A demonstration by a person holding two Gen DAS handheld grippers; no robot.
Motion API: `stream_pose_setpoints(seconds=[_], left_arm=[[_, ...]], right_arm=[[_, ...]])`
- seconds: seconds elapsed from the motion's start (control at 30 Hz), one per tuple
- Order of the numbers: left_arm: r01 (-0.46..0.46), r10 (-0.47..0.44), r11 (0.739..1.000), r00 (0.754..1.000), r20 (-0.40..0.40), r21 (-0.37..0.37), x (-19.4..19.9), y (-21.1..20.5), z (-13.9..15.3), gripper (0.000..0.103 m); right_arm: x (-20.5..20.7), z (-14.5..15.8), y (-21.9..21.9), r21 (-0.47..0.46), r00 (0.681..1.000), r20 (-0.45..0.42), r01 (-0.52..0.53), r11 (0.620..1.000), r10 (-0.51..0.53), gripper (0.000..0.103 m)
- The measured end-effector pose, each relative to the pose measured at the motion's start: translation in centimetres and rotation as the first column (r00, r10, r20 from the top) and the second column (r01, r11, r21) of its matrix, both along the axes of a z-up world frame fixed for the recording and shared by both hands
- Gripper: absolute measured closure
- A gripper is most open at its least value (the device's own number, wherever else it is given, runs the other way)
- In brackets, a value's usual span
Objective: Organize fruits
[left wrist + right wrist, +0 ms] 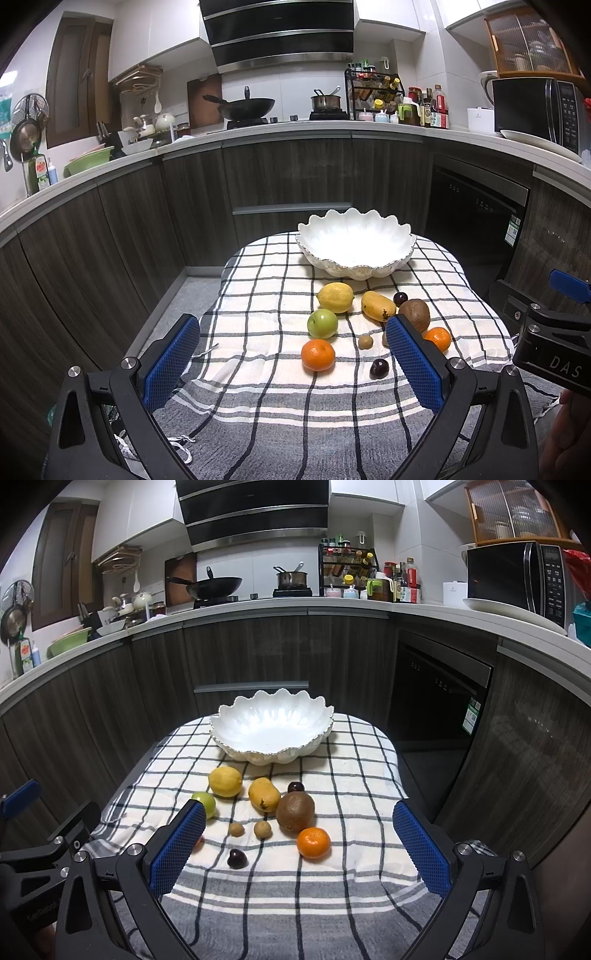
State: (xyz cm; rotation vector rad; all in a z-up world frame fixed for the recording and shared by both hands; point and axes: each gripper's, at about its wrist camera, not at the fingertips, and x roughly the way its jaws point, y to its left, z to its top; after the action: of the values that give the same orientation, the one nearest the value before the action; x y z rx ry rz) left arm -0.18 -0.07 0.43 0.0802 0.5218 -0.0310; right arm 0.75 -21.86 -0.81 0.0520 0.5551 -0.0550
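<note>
Bowl (271,726) sits at the far edge of the cloth-covered table (351,775). Nearer in, a fruit cluster: lemon (225,781) left of mango (264,795), apple (205,803) nearer and left of lemon. Kiwi (295,811) right of mango, one cherry (296,787) just behind it. Mandarin (313,843) in front of kiwi. Second mandarin (318,355) in front of apple. Second cherry (237,859) nearest the front edge.
</note>
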Motion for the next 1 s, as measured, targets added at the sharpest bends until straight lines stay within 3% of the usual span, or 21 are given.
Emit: stream_pose_setpoints(seconds=[0.63,1.0], left_arm=[[0.006,-0.006,1.0,1.0,-0.009,0.012,1.1,-0.3,-1.1,0.0],[0.05,-0.048,0.998,0.998,-0.039,0.04,2.9,-0.8,-2.4,0.0]], right_arm=[[1.0,-0.4,-0.8,-0.022,1.0,-0.026,0.016,1.0,-0.017,0.001],[2.9,-2.1,-0.9,-0.037,0.998,-0.06,0.033,0.999,-0.035,0.001]])
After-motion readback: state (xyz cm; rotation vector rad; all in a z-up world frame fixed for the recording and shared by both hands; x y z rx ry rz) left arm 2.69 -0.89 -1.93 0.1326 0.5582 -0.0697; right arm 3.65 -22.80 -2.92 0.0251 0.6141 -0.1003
